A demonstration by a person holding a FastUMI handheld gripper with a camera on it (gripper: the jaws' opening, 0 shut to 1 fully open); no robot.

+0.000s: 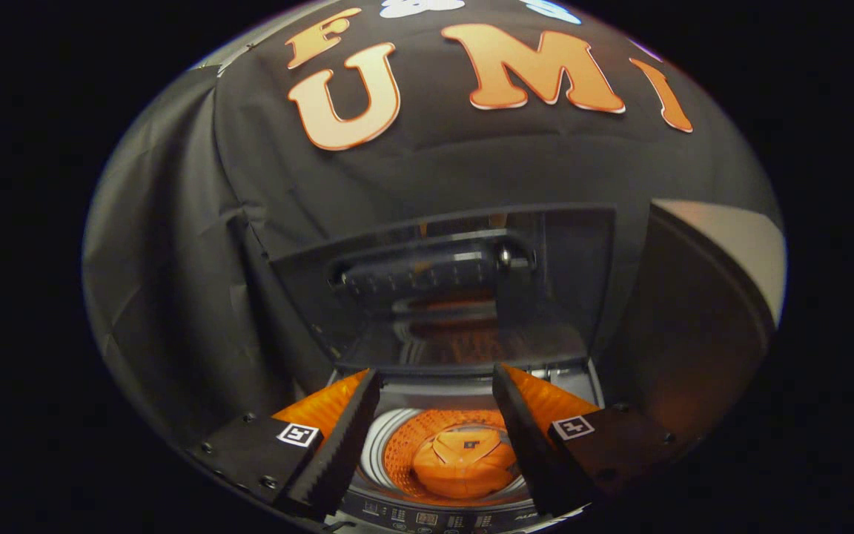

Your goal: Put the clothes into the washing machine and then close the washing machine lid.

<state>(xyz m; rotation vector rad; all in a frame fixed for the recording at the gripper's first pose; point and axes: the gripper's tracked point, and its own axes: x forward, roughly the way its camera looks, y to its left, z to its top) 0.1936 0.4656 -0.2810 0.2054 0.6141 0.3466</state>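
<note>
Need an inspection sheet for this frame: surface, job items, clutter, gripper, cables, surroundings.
Surface: washer top deck, control panel nearest the fingers.
Job's things: lid raised upright behind the opening; drum lit orange, no clothes seen in it.
Clutter: nothing seen.
Gripper: gripper open, fingers apart over the drum mouth, holding nothing.
Cables: nothing seen.
Surroundings: black cloth wall behind and beside the washer; a dark panel stands beside the lid.
</note>
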